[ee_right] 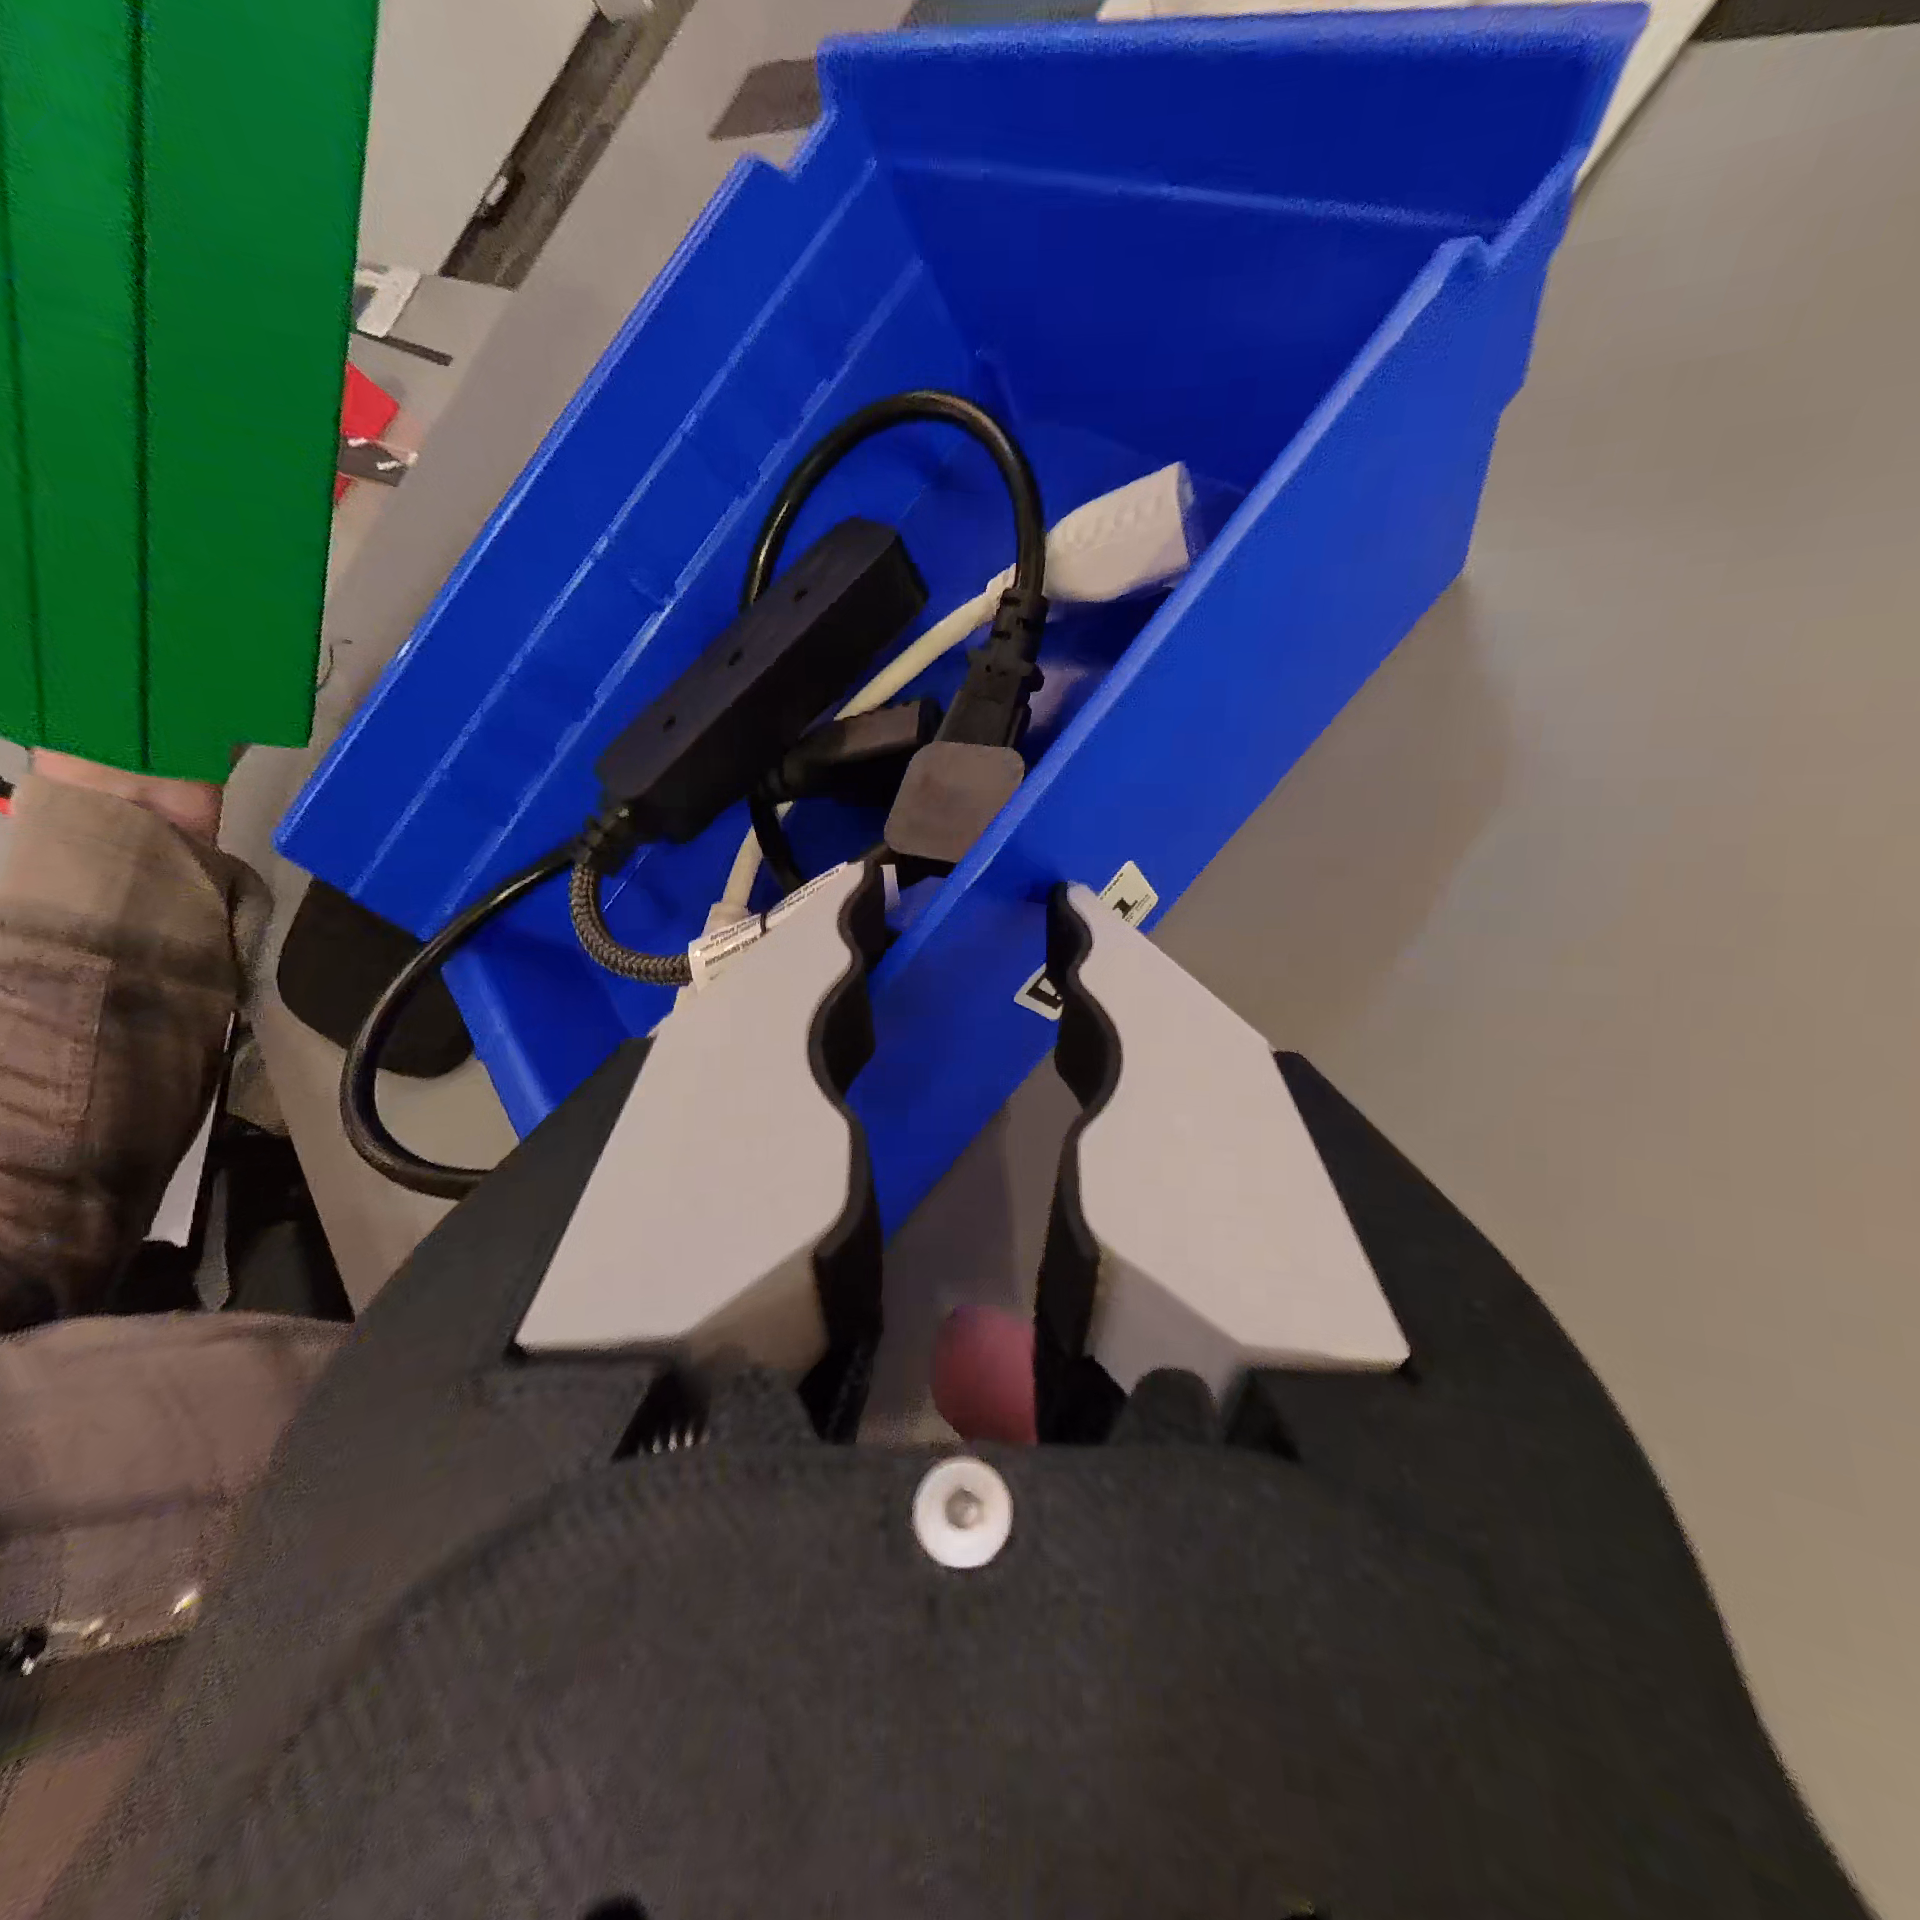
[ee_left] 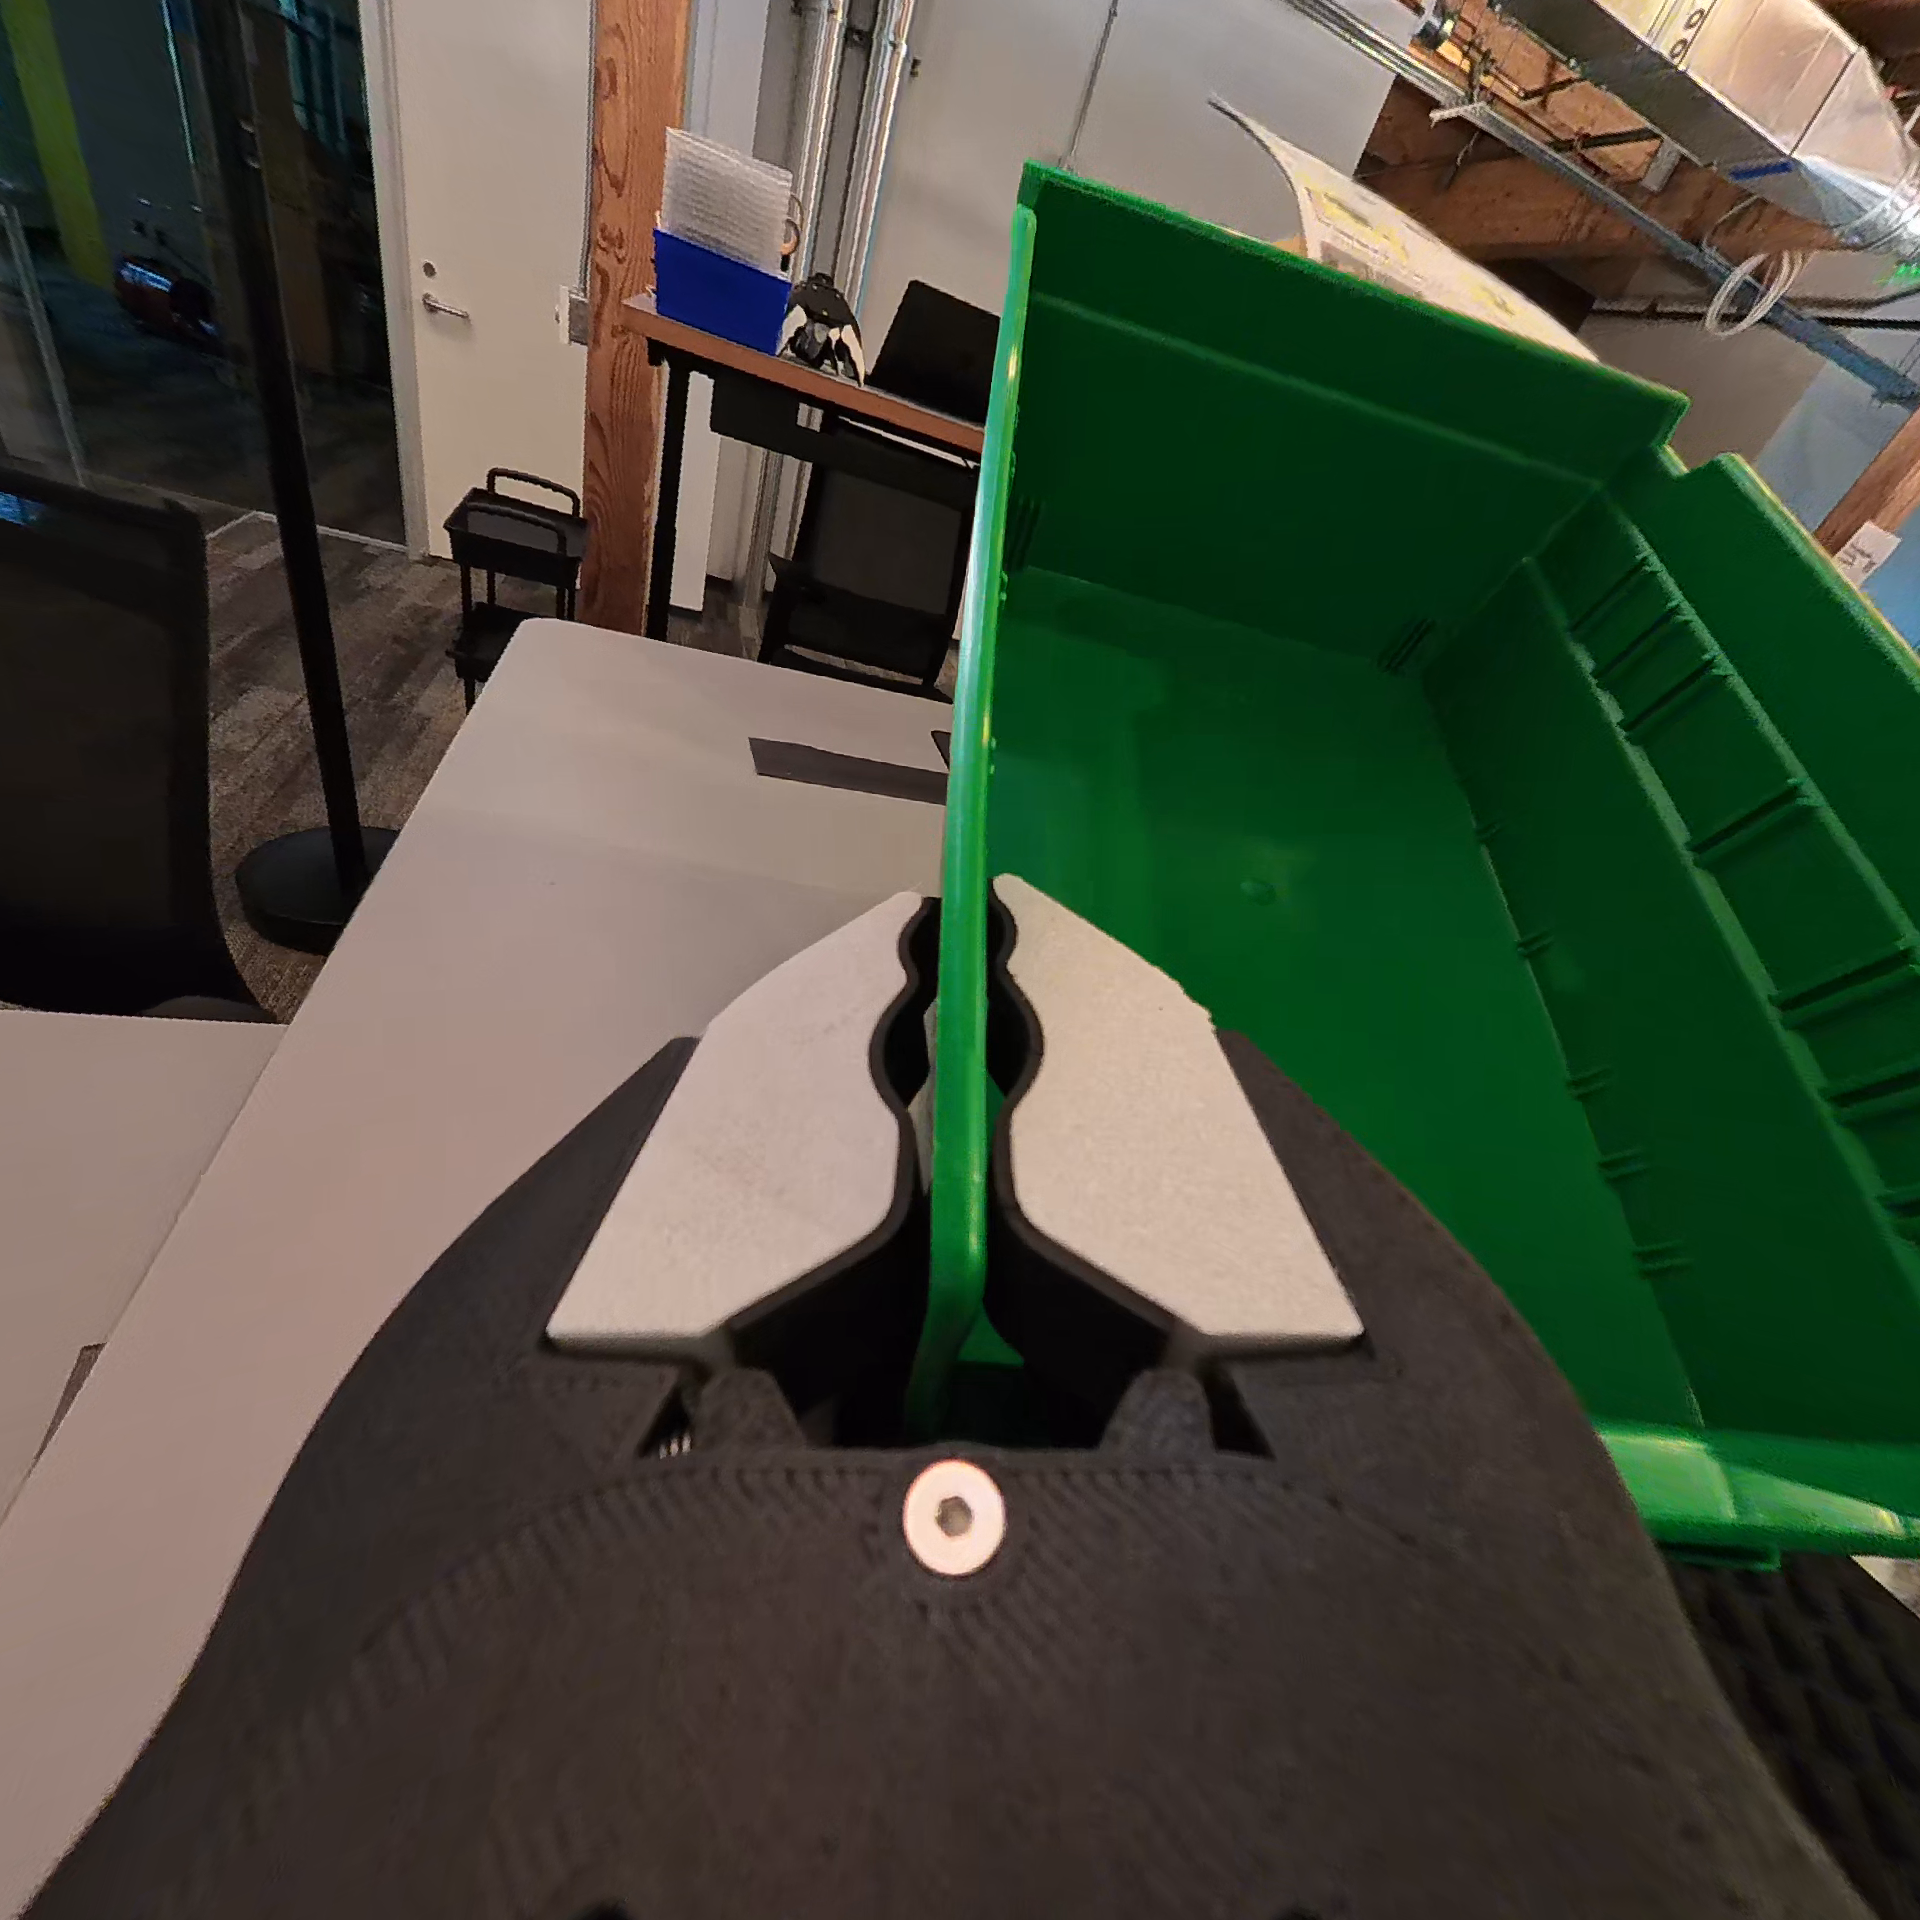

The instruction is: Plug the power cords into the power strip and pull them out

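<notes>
Clamped on the wall of an empty green bin (ee_left: 1299,831), the left gripper (ee_left: 961,935) holds it aloft while the right gripper (ee_right: 961,914), jaws apart, straddles the blue bin (ee_right: 1195,312) wall, inside which the black power strip (ee_right: 758,675) and cords (ee_right: 997,582) lie unplugged, so I judge no plugging has begun.

Grey table (ee_right: 1662,727) carrying blue bin (ee_right: 1195,260), which is sitting skewed on tabletop. Black cord (ee_right: 364,1060) spilling over bin's near end, looping down past table edge. Dark flat strip (ee_right: 769,99) lying on table beyond bin. In left wrist view, pale table (ee_left: 623,810) bearing dark flat rectangle (ee_left: 831,769) near far edge. Whether green bin (ee_left: 1351,831) is touching table, cannot tell.
</notes>
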